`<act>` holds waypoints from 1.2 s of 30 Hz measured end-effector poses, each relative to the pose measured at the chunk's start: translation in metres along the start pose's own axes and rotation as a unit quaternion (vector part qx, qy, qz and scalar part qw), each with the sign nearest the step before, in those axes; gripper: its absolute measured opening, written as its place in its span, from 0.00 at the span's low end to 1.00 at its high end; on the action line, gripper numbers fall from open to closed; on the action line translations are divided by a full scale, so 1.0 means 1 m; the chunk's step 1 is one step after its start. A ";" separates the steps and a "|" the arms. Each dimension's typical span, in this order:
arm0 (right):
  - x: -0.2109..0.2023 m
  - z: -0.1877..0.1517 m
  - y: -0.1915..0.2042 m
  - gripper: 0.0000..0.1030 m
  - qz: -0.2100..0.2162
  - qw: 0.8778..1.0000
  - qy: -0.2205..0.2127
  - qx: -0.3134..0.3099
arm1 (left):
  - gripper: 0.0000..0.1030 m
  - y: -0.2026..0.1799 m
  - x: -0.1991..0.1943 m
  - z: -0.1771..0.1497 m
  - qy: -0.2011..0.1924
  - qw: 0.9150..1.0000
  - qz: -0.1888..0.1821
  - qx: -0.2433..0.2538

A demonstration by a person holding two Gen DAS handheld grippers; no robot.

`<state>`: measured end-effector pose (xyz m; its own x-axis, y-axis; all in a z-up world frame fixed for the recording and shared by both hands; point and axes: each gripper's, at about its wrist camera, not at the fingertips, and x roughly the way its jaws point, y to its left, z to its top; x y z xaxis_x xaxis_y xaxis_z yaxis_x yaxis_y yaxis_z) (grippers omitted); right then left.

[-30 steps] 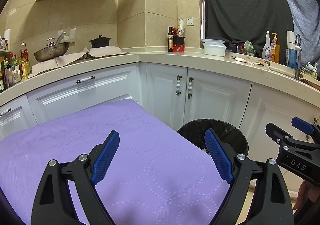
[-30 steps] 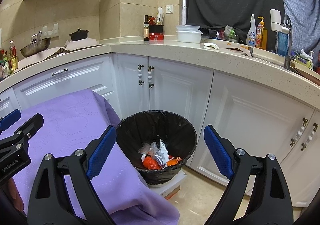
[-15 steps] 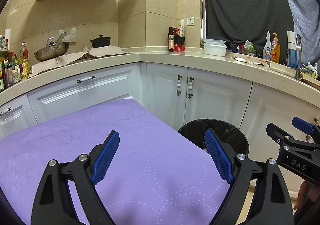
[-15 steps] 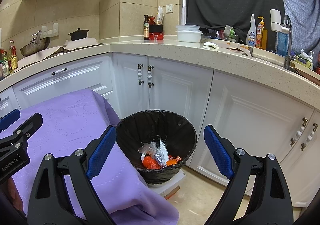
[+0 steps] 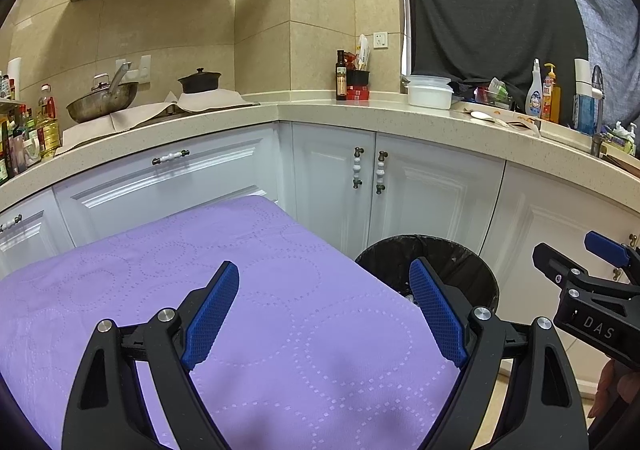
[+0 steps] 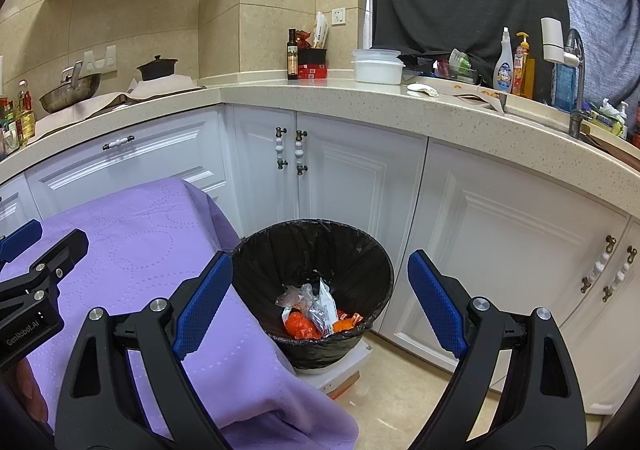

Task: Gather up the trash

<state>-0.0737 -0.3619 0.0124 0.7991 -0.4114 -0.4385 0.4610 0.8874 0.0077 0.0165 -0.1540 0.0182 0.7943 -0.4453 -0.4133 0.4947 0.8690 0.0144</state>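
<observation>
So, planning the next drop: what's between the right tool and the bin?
Nothing, in the right wrist view: the open right tool looks straight into the bin.

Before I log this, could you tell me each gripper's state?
Left gripper: open, holding nothing.
Right gripper: open, holding nothing.

I am holding my left gripper (image 5: 324,314) over the cloth-covered table (image 5: 280,330). The trash bin (image 6: 314,282) is standing on the floor to the table's right, before the cabinets (image 6: 360,186), with the wrappers (image 6: 316,310) lying inside it.
</observation>
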 end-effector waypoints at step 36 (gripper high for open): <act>0.008 0.006 -0.010 0.85 -0.001 1.000 0.000 0.000 | 0.83 -0.016 0.011 0.010 -0.008 1.000 -0.020 0.013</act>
<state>-0.0690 -0.3751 0.0141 0.7985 -0.4124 -0.4386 0.4622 0.8867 0.0078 0.0210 -0.1749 0.0229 0.7787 -0.4832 -0.4002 0.5352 0.8444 0.0219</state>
